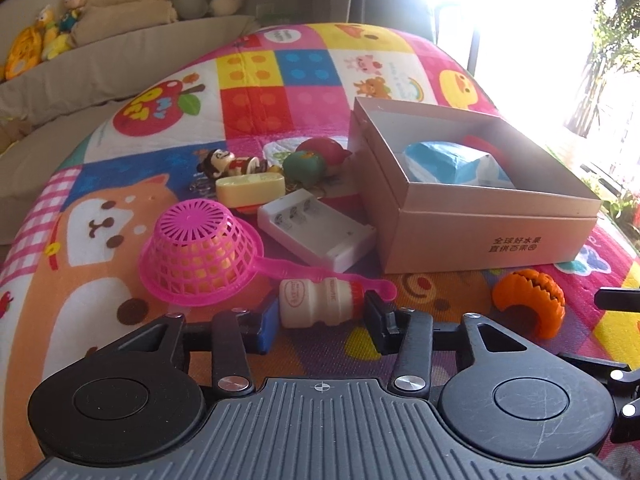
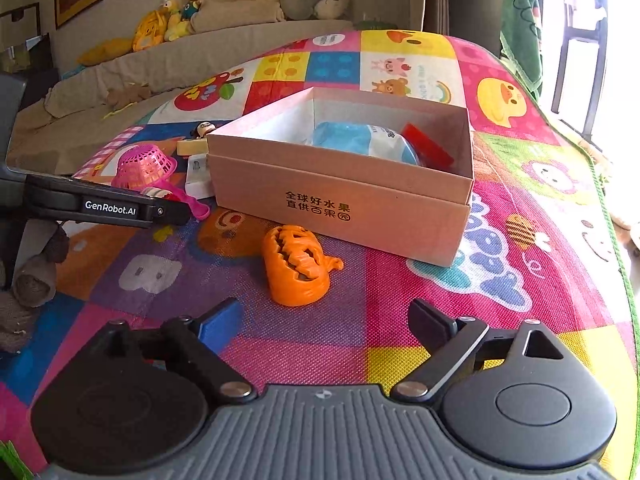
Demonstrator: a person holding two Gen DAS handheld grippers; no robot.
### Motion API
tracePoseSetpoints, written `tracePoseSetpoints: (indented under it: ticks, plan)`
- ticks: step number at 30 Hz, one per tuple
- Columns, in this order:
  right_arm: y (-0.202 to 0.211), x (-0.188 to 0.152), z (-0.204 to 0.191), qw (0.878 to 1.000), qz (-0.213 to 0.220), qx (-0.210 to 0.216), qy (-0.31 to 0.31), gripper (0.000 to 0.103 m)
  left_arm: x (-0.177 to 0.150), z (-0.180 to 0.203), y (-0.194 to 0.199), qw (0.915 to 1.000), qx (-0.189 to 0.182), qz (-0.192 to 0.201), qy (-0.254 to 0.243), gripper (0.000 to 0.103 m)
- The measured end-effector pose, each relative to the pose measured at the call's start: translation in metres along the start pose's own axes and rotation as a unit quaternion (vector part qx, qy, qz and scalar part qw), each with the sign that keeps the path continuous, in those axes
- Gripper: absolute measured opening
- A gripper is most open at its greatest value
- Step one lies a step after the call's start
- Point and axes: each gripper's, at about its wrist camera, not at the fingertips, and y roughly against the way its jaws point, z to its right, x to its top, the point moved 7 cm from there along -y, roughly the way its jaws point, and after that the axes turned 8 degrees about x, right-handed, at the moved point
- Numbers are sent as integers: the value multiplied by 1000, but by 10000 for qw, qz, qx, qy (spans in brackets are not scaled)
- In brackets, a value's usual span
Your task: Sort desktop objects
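Observation:
In the left wrist view my left gripper [image 1: 320,318] has its two fingers closed against the ends of a small white yogurt bottle [image 1: 318,302] lying on its side on the mat. A pink strainer [image 1: 200,254] lies upside down just beyond it, its handle over the bottle. A cardboard box [image 1: 472,204] holds a blue-white packet [image 1: 448,162] and a red item. An orange pumpkin toy [image 1: 528,300] lies right of the bottle. In the right wrist view my right gripper [image 2: 324,324] is open and empty, just short of the pumpkin toy [image 2: 298,266]. The box [image 2: 340,192] stands behind it.
A white battery charger [image 1: 316,228], a yellow case [image 1: 250,188], a small figurine [image 1: 232,162] and green and red ball toys [image 1: 316,158] lie left of the box. A sofa with plush toys [image 2: 172,20] lies beyond the colourful mat [image 2: 520,240].

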Motion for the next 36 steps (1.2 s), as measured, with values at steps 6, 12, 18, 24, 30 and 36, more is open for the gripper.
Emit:
tracePoseSetpoints:
  ticks: [6,12,18,24,30,36]
  plan:
    - [-1,0,0,10000,-24,-4,-19,92,-18,-11,22,9999,14,9,-121,48]
    - [-3,2,-2,9999,-99,24,47,92,-37,-22,46,9998,0,-40,-215,49]
    - [-7,17,-11,9999,50,108,124,84,-34,-22,44,9999,-43,11,-140,54]
    - [-21,29,-16,9993,-64,56,356,61,-33,-15,40,9998,-85,36,-159,54]
    - [-26,30,-20,9988,-153,83,465,38,-29,-15,33,9999,-31,25,-131,52]
    - [-18,24,-24,9979,-289,181,545,35,-38,-5,46,9992,-126,54,-383,48]
